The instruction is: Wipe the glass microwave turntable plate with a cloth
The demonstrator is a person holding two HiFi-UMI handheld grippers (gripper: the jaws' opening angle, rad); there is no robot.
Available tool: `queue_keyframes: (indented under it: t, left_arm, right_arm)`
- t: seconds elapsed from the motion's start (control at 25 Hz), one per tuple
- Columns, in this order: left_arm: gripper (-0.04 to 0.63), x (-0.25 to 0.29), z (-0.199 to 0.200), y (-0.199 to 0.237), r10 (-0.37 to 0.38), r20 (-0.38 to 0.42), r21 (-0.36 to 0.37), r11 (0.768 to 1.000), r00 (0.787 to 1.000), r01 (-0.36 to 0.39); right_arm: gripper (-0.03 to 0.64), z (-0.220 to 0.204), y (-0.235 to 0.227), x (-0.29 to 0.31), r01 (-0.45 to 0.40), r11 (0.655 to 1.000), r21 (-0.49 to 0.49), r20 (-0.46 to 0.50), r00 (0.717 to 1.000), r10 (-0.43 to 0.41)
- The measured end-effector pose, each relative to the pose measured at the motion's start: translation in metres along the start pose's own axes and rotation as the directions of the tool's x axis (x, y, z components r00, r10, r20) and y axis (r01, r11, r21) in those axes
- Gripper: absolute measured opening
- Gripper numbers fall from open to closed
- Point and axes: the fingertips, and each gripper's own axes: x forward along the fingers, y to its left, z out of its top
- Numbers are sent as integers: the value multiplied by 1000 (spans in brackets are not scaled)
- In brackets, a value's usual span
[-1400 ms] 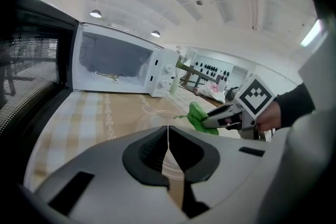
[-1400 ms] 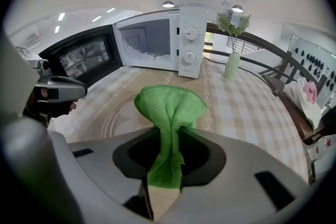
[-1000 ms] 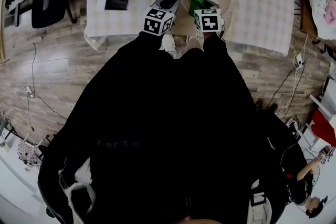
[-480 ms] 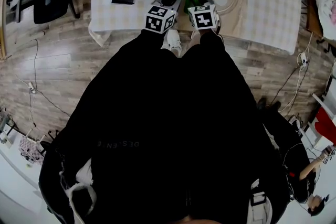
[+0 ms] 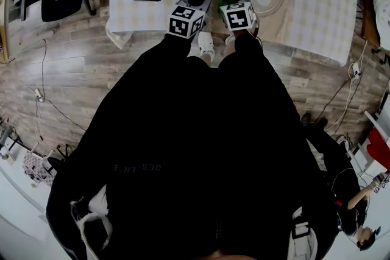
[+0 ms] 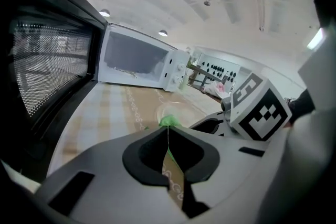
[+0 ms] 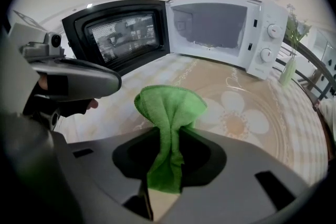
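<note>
Since a second ago your right tongs [image 7: 169,131] have drawn the green cloth [image 7: 169,105] back off the middle of the glass turntable plate [image 7: 260,113]. The cloth now sits at the plate's near-left edge, and most of the plate lies ahead of these tongs and to their right. The right tongs are clamped on the cloth: its folded top stands up above the tips and its tail hangs down between the jaws. The plate lies flat on the surface [image 6: 113,107], with the flower print of the covering showing through the glass. Your left tongs [image 6: 167,136] are closed, the jaws meeting in a thin line with nothing seen between them. They are held just beside the right tongs, on their left, with the tips near the cloth but apart from it. In the left gripper view a bit of green shows just past the tips, and the plate lies beyond that. Well ahead of both tongs the white microwave [image 7: 226,29] stands with its cavity exposed. Its dark door [image 7: 118,34] is swung wide to the left, ahead of the left tongs.
</note>
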Motion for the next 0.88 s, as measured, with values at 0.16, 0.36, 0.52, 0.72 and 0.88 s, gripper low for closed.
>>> queue_keyframes:
  t: [0.16, 0.36, 0.52, 0.72, 0.88]
  left_arm:
    - [21, 0, -2, -3, 1, -2, 3, 1000, 1000, -1]
    - [21, 6, -3, -12, -9, -14, 13, 1000, 1000, 10]
    - [21, 13, -4, -22, -23, -22, 21, 1000, 1000, 23]
    - [21, 26, -6, -40, -43, -39, 41, 998, 998, 45]
    - [21, 38, -7, -60, -72, -53, 65, 995, 996, 75]
  right_arm:
    - [126, -9, -9, 0, 8, 1000, 2, -6, 1000, -8]
    - [126, -11, -19, -3, 7, 1000, -3, -1, 1000, -7]
    - [126, -20, -32, -7, 17, 1000, 24, 3, 1000, -17]
    - [126, -35, -55, -19, 48, 998, 51, 1, 999, -48]
    - [126, -49, -75, -27, 77, 995, 64, -8, 997, -76]
